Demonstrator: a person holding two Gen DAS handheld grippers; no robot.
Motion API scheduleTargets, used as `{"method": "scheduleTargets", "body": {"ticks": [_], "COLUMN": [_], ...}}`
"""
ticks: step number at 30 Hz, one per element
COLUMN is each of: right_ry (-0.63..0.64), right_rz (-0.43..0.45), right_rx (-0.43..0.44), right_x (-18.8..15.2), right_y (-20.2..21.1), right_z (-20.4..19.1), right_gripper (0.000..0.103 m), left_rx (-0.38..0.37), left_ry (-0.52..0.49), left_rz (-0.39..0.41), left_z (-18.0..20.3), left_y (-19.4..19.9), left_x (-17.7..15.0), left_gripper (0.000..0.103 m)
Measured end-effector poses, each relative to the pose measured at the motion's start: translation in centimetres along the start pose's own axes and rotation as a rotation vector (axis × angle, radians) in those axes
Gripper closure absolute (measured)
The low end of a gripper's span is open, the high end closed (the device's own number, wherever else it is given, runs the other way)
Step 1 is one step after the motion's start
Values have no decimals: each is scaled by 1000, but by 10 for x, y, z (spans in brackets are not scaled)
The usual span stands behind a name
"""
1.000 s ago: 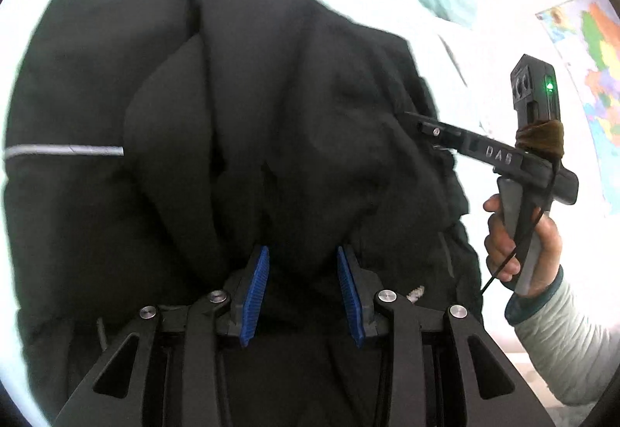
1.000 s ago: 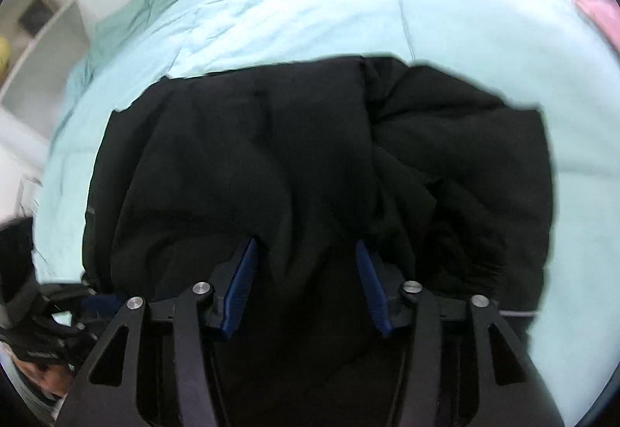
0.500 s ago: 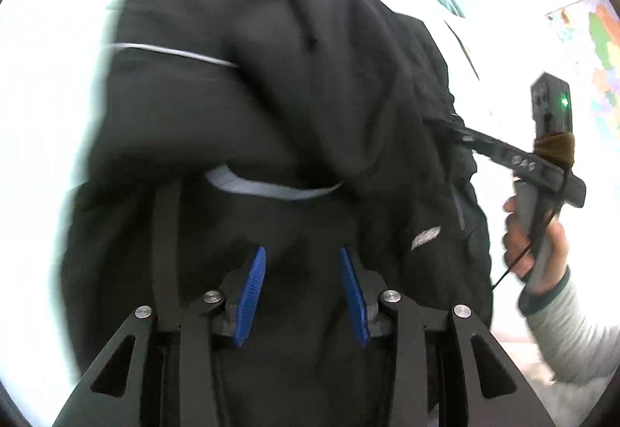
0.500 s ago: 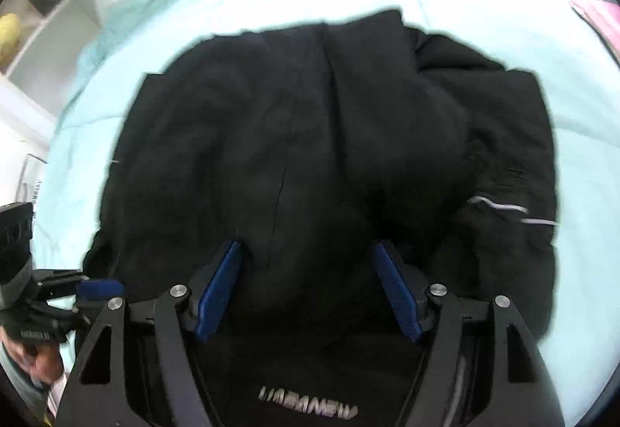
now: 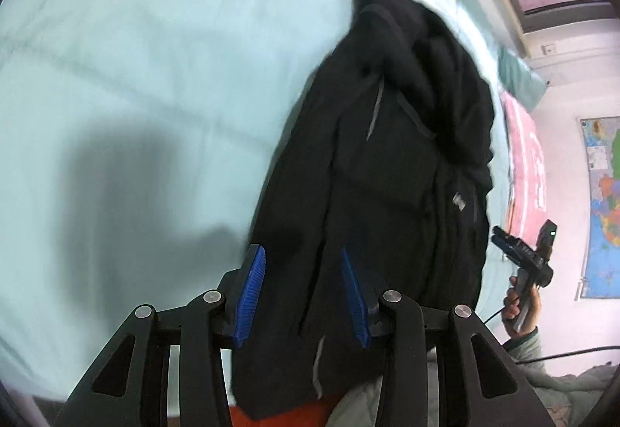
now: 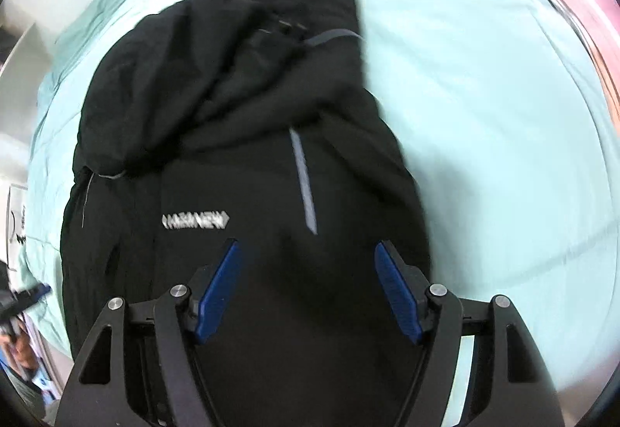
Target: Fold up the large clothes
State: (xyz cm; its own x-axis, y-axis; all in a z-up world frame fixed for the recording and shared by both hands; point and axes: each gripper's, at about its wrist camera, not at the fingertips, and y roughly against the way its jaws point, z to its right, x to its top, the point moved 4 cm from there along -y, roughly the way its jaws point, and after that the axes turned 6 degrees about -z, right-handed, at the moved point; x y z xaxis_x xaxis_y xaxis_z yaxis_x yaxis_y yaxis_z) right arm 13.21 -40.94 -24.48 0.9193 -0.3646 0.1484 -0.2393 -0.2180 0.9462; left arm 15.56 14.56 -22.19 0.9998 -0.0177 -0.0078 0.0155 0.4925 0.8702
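Observation:
A large black jacket (image 5: 391, 171) with grey reflective stripes and a white chest logo lies bunched on the pale green bed; it fills the right wrist view (image 6: 240, 140) too. My left gripper (image 5: 302, 291) is open above the jacket's near edge, nothing between its blue pads. My right gripper (image 6: 306, 283) is wide open above the jacket's near part, empty. The right gripper also shows in the left wrist view (image 5: 519, 252), held off the jacket's right side.
The pale green bed sheet (image 5: 135, 59) spreads left of the jacket. A pink cloth (image 5: 527, 163) lies at the bed's far right. A map poster (image 5: 604, 202) hangs on the wall. An orange item (image 5: 286, 411) sits under the jacket's near edge.
Both grippers pulled back and up from the jacket; the right one opened wider. The jacket now lies lengthwise with its logo and stripes facing up.

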Motion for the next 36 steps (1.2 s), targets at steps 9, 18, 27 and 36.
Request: {"method": "scheduleTargets", "body": {"ticks": [9,18,27,36], "right_ry": [-89,-69,-159,-141], "right_rz": [-27,-85,-149,-122], "right_rx": [-5,-24,-1,252], "right_x": [-38,-82,-133,-144], "right_y": [7,14,1,15], "right_z": [39,63,92,57], "right_gripper": [29,29,29,55], "left_rx": [-32,-458,-397,-497], "left_ry": [59,39,8,-22], "left_rz": [-128,-72,-142,-120], "left_z": [-25,4,26,58], "left_y": [-48,-26,-55,-40], "left_x": [-26,-38,-51,-38], "left_gripper": [61,54,52,52]}}
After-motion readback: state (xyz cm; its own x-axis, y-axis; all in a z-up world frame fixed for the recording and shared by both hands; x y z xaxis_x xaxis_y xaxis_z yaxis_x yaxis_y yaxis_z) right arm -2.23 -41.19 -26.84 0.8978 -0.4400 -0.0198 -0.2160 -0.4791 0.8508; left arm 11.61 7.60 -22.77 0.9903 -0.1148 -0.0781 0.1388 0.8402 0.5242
